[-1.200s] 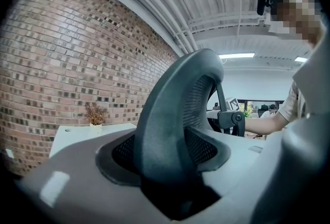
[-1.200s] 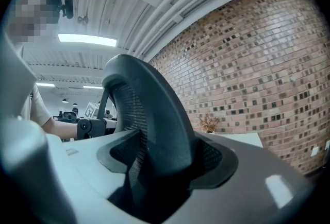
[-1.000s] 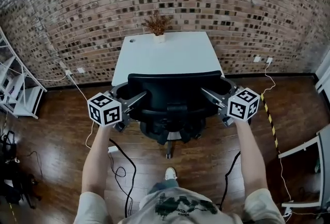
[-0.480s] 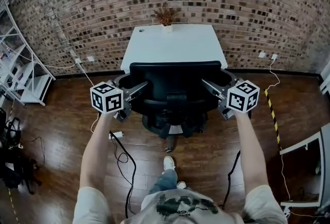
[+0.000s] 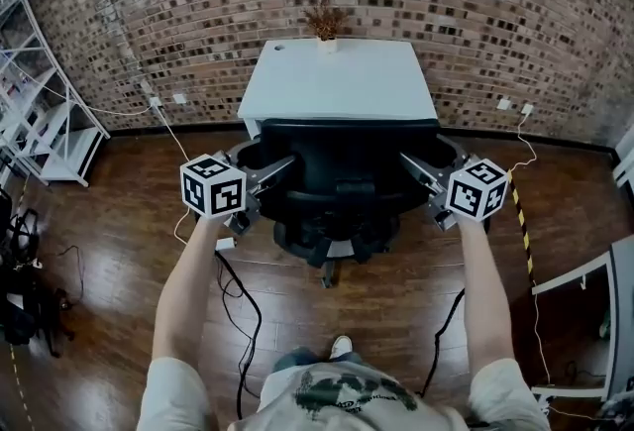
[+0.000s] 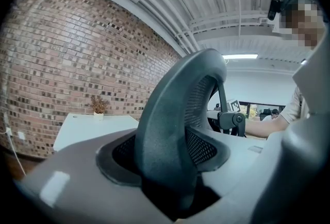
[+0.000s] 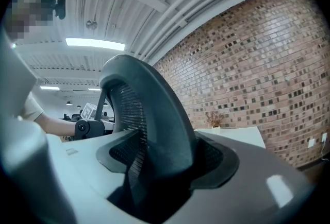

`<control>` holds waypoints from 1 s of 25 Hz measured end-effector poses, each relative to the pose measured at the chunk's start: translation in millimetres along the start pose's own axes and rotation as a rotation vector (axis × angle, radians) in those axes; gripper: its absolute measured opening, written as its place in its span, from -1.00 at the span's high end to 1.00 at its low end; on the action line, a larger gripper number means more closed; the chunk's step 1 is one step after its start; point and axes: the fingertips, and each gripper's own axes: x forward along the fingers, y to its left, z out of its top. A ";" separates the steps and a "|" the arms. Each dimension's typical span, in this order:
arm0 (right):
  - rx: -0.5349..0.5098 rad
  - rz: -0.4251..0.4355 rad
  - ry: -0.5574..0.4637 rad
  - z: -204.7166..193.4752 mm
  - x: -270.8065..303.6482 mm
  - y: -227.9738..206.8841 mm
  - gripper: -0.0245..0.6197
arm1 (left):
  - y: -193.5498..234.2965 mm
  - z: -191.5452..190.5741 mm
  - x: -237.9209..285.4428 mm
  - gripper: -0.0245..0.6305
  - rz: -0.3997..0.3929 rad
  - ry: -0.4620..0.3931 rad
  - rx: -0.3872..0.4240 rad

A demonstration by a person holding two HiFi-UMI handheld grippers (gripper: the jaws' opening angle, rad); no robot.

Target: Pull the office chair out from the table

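left claw: closing on black mesh office chair, backrest's 9 o'clock edge | right claw: clamped on 3 o'clock edge

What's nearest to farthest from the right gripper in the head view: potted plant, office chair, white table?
1. office chair, in the jaws of the right gripper.
2. white table, beyond the chair.
3. potted plant, at the table's far edge.

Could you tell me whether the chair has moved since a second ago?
Yes. The chair has come away from the table, toward the person; its back now hides less of the table.
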 end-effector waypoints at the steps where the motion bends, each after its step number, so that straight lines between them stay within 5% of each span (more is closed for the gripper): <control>1: 0.000 -0.001 -0.002 -1.1 -4.2 3.7 -0.05 | -4.9 -1.6 -3.4 0.07 -0.004 0.000 0.000; 25: -0.003 -0.085 -0.022 -25.4 -99.9 118.4 -0.05 | -99.5 -35.4 -91.7 0.08 -0.079 0.009 0.027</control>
